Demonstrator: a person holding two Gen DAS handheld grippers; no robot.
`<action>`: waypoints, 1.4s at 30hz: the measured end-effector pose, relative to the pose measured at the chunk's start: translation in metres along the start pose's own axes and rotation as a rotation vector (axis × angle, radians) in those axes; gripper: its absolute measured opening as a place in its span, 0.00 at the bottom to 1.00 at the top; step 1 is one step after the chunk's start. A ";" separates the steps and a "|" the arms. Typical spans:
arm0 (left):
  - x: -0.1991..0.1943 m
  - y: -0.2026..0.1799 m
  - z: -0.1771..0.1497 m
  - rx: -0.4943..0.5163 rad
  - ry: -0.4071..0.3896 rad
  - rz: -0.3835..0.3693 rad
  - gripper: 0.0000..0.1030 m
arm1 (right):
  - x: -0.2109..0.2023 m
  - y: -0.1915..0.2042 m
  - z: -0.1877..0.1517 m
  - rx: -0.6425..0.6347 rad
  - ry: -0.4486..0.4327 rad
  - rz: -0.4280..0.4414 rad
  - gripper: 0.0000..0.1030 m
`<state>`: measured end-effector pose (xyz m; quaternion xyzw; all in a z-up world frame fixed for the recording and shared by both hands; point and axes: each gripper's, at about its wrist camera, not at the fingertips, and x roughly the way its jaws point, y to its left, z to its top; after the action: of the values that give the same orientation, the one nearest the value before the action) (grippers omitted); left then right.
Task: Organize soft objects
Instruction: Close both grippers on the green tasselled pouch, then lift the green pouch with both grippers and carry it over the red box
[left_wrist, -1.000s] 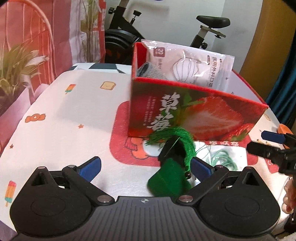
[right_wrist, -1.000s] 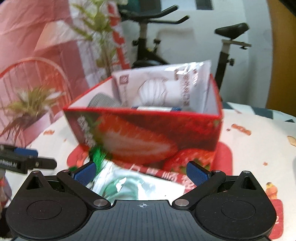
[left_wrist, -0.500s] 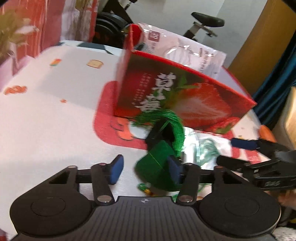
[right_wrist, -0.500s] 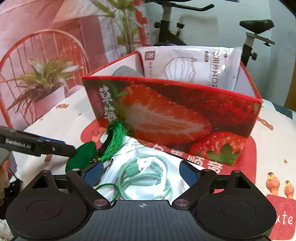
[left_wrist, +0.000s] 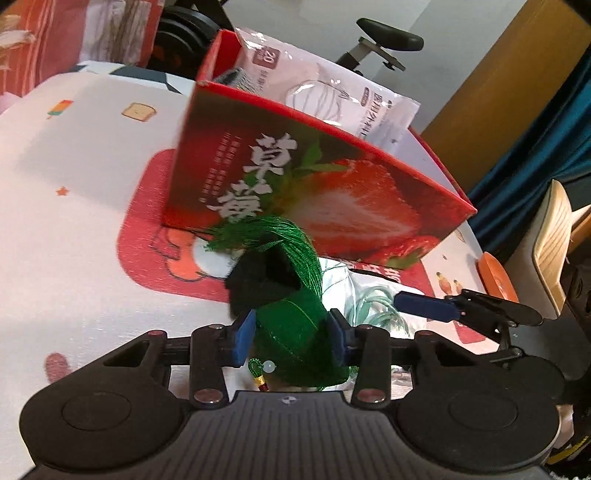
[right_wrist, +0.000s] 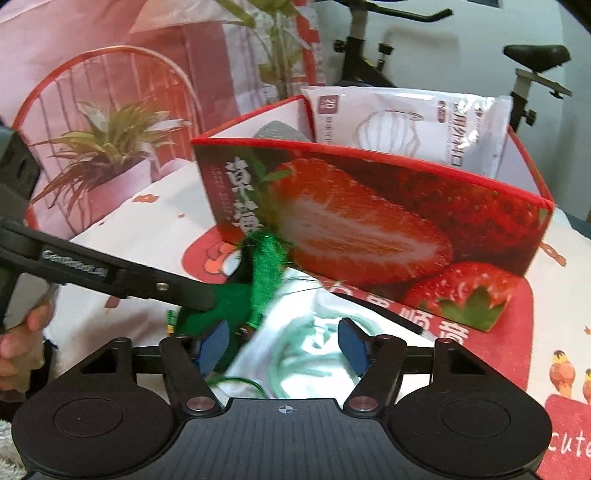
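While a second ago both stood wide, the left gripper (left_wrist: 290, 338) now squeezes the soft green tasselled pouch (left_wrist: 295, 332); the right gripper (right_wrist: 282, 345) is closing around the clear packet of green cord (right_wrist: 306, 350), ready for the red strawberry box (right_wrist: 369, 221).

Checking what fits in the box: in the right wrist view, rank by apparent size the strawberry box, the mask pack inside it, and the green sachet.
1. Strawberry box
2. Mask pack, partly hidden
3. Green sachet, though nearest the camera

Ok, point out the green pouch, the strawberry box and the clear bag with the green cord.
green pouch (left_wrist: 291, 332), left wrist view, on its green fabric body.
strawberry box (right_wrist: 362, 225), right wrist view, on its front wall.
clear bag (right_wrist: 295, 321), right wrist view, on its plastic top face.
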<state>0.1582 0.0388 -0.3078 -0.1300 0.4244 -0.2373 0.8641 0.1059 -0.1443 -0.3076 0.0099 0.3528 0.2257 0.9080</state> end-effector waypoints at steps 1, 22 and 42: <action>0.002 -0.001 0.000 -0.003 0.003 -0.002 0.43 | 0.000 0.002 0.000 -0.011 0.000 0.011 0.58; 0.011 -0.001 0.004 -0.040 0.024 -0.009 0.43 | 0.010 0.025 0.001 -0.104 0.039 0.099 0.47; 0.010 -0.003 0.004 -0.052 0.028 -0.025 0.41 | 0.029 0.020 0.002 -0.039 0.097 0.156 0.37</action>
<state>0.1657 0.0313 -0.3115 -0.1542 0.4409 -0.2386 0.8514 0.1180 -0.1138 -0.3210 0.0087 0.3902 0.3028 0.8694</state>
